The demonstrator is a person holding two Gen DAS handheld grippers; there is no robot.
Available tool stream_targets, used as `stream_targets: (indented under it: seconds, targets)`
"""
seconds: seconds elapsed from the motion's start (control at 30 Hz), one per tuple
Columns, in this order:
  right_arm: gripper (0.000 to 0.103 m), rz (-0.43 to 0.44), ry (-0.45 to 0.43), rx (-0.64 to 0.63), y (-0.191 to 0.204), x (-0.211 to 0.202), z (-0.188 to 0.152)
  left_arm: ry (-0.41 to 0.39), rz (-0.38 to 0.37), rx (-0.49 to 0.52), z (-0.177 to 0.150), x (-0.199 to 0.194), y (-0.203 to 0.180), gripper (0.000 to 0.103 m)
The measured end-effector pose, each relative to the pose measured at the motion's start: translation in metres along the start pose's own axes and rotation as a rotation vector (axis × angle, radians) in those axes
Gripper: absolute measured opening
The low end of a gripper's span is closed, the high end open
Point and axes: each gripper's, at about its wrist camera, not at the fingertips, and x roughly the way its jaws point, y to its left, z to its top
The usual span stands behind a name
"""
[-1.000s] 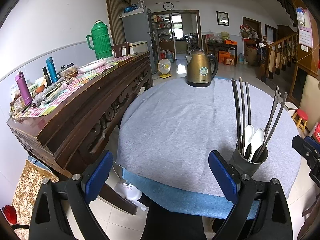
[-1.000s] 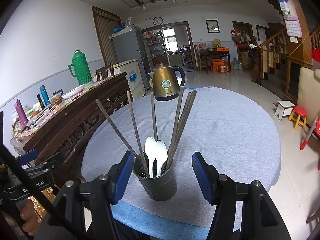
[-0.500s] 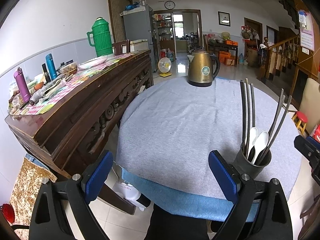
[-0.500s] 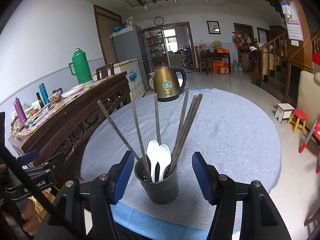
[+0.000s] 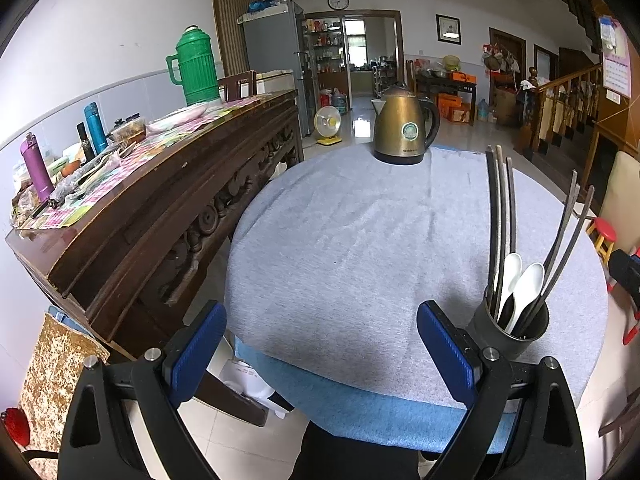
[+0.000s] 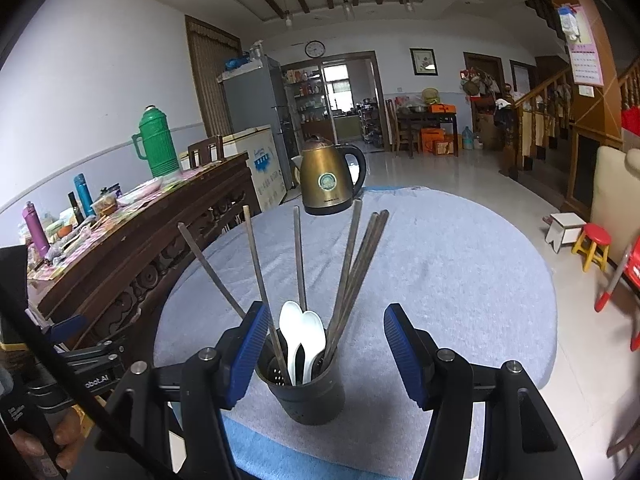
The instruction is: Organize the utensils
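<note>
A dark grey utensil holder [image 6: 306, 394] stands near the front edge of the round table [image 6: 460, 264]. It holds several dark chopsticks [image 6: 352, 268] and two white spoons [image 6: 304, 340]. My right gripper [image 6: 324, 352] is open, its blue pads on either side of the holder's rim, not touching. The holder also shows in the left wrist view [image 5: 508, 332], right of my left gripper [image 5: 320, 352], which is open and empty over the table's front edge.
A brass kettle [image 5: 402, 124] stands at the table's far side. A long carved wooden sideboard [image 5: 152, 200] with a green thermos [image 5: 196, 66] and bottles runs along the left. A red stool [image 6: 594, 246] and stairs are at the right.
Both grippers have pulled back and risen slightly from the table; the holder sits lower in both views. Both stay open.
</note>
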Motion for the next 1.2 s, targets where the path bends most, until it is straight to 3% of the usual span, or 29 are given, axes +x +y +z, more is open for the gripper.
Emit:
stream_targets:
  seconds: [0.7, 1.2]
  targets:
    - [0.065, -0.007, 0.036, 0.009, -0.011, 0.042, -0.002, 0.086, -0.016, 0.019, 0.004, 0.051, -0.011, 0.096]
    - [0.065, 0.006, 0.044, 0.027, -0.026, 0.047, -0.008, 0.103, -0.011, 0.043, 0.008, 0.062, -0.023, 0.096]
